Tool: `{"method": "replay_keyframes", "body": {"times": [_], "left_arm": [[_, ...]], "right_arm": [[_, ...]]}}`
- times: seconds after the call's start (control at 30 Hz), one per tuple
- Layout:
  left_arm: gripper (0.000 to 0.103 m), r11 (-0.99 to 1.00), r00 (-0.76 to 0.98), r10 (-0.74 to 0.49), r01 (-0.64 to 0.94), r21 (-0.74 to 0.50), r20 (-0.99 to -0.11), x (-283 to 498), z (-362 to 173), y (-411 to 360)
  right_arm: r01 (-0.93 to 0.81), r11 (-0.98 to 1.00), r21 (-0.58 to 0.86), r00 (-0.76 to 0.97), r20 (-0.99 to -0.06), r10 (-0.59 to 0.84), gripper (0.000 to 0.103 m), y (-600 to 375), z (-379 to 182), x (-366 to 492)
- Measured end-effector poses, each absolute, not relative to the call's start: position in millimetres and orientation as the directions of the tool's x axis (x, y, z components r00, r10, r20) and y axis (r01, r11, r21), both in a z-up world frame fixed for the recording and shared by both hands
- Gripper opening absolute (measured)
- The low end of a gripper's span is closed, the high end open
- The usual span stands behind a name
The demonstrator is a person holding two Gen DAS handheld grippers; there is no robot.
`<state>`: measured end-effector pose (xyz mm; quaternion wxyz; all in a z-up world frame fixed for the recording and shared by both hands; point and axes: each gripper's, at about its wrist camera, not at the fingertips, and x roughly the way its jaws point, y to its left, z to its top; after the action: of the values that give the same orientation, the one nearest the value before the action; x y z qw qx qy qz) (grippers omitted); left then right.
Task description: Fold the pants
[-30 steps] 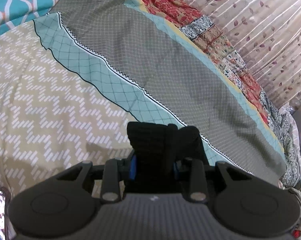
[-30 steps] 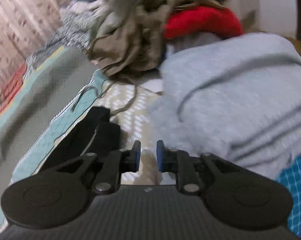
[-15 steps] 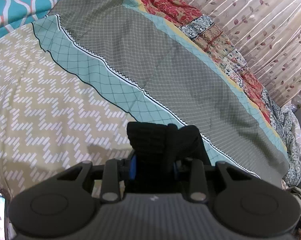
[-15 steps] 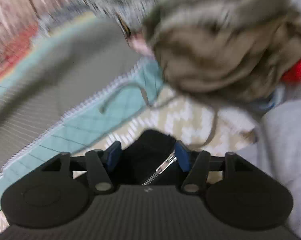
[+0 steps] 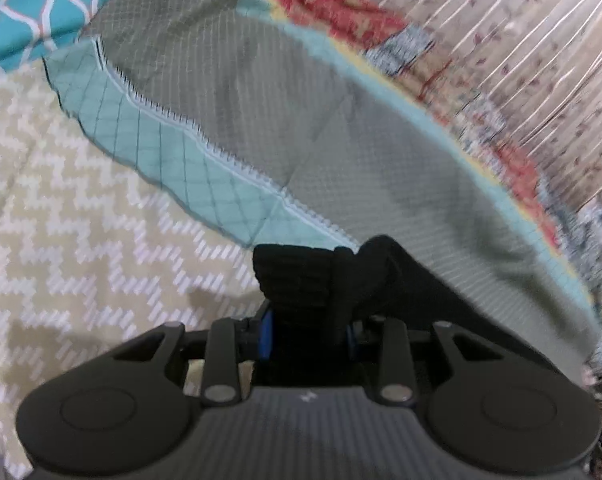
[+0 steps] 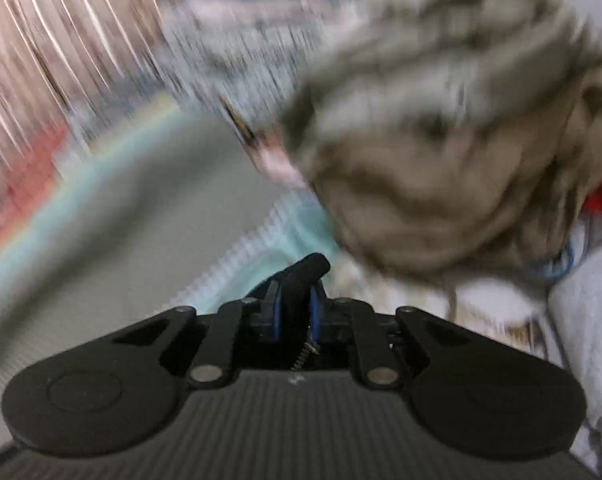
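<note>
both grippers' fingers (image 5: 265,334) pinch black pants (image 5: 301,280) above bedspread (image 5: 81,240).

Blurred olive clothes heap (image 6: 441,140)

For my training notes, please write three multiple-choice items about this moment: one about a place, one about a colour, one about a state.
1. Where does the olive-brown clothes heap lie, seen from the right wrist?
A. ahead and right of the right gripper
B. under the gripper
C. on the floor

2. What colour are the pants?
A. red
B. black
C. white

3. How are the jaws of the left gripper?
A. wide open, empty
B. out of view
C. shut on the pants

Answers: 1 A, the heap fills the upper right; 2 B, the cloth between the blue pads is black; 3 C, both pads press the fabric.
</note>
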<state>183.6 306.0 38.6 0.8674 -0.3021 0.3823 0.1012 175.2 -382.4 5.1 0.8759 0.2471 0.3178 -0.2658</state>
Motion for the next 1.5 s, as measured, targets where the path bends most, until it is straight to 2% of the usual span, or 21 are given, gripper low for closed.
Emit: {"method": "replay_keyframes", "body": {"times": [0.1,0.27,0.37,0.53,0.63,0.7,0.73,0.77,0.8,0.83,0.87,0.9,1.0,1.07,1.17,1.23,1.3,1.4,1.5], "left_arm": [[0.029,0.771,0.667,-0.07,-0.435,-0.465,-0.742,186.9,27.8,305.3],[0.029,0.773,0.724,-0.093,-0.38,-0.507,-0.684,164.6,57.1,304.0],[0.029,0.777,0.759,-0.101,-0.344,-0.528,-0.643,136.0,81.0,302.4],[0.029,0.765,0.806,-0.122,-0.295,-0.572,-0.58,64.9,99.7,302.9],[0.03,0.757,0.82,-0.134,-0.278,-0.592,-0.556,12.5,94.7,303.2],[0.035,0.751,0.824,-0.141,-0.273,-0.601,-0.55,-22.4,85.9,302.1],[0.038,0.748,0.82,-0.146,-0.275,-0.604,-0.554,-40.3,78.7,300.9],[0.046,0.748,0.807,-0.151,-0.285,-0.6,-0.571,-55.6,70.7,300.5],[0.056,0.741,0.785,-0.154,-0.311,-0.595,-0.601,-70.6,60.6,300.5],[0.059,0.73,0.765,-0.161,-0.333,-0.597,-0.624,-82.5,50.8,301.2],[0.06,0.713,0.745,-0.173,-0.357,-0.604,-0.644,-95.7,39.6,303.5],[0.06,0.692,0.731,-0.181,-0.381,-0.613,-0.658,-105.7,31.6,306.2],[0.06,0.609,0.737,-0.214,-0.413,-0.678,-0.641,-128.9,18.8,315.9],[0.06,0.593,0.748,-0.221,-0.407,-0.695,-0.626,-134.9,20.8,317.8],[0.061,0.616,0.769,-0.208,-0.377,-0.692,-0.604,-135.9,32.8,317.9],[0.065,0.612,0.781,-0.22,-0.356,-0.706,-0.584,-136.7,35.4,317.2],[0.068,0.606,0.79,-0.233,-0.338,-0.72,-0.567,-139.9,34.1,314.8],[0.069,0.571,0.807,-0.275,-0.3,-0.764,-0.522,-145.2,29.4,309.4],[0.074,0.557,0.824,-0.304,-0.253,-0.791,-0.478,-149.8,26.1,304.9]], "right_arm": [[0.632,0.677,0.377,0.686,-0.678,-0.263,0.014,-390.0,-1.7,166.7],[0.574,0.657,0.489,0.761,-0.615,-0.207,0.014,-391.6,25.8,146.0],[0.508,0.649,0.567,0.822,-0.544,-0.168,0.014,-391.4,47.8,117.3],[0.376,0.637,0.674,0.909,-0.4,-0.113,0.014,-393.5,72.5,20.6],[0.325,0.619,0.715,0.937,-0.331,-0.11,0.014,-401.6,63.1,-51.2],[0.316,0.591,0.742,0.945,-0.304,-0.124,0.014,-411.1,45.3,-103.8],[0.324,0.576,0.75,0.942,-0.312,-0.124,0.014,-417.5,33.5,-127.5],[0.352,0.558,0.752,0.931,-0.342,-0.127,0.018,-421.9,16.8,-146.7],[0.419,0.534,0.734,0.901,-0.409,-0.146,0.024,-426.6,-1.7,-164.7],[0.496,0.506,0.706,0.861,-0.477,-0.178,0.039,-429.6,-15.1,-178.5],[0.586,0.458,0.668,0.805,-0.545,-0.235,0.046,-433.5,-29.5,-193.3],[0.631,0.417,0.654,0.774,-0.57,-0.277,0.047,-435.5,-36.7,-204.2],[0.635,0.362,0.682,0.771,-0.539,-0.339,0.046,-435.4,-33.7,-221.3],[0.609,0.435,0.663,0.793,-0.491,-0.36,0.046,-424.3,-10.7,-211.0],[0.503,0.601,0.621,0.863,-0.393,-0.316,0.046,-389.4,32.2,-185.4],[0.388,0.716,0.58,0.916,-0.33,-0.229,0.046,-354.5,57.6,-160.0],[0.22,0.8,0.558,0.949,-0.312,-0.044,0.046,-306.3,76.4,-124.3],[-0.096,0.845,0.527,0.88,-0.352,0.319,0.047,-207.4,85.3,-68.5],[-0.413,0.786,0.46,0.667,-0.436,0.605,0.047,-86.7,83.8,-33.1]]}}
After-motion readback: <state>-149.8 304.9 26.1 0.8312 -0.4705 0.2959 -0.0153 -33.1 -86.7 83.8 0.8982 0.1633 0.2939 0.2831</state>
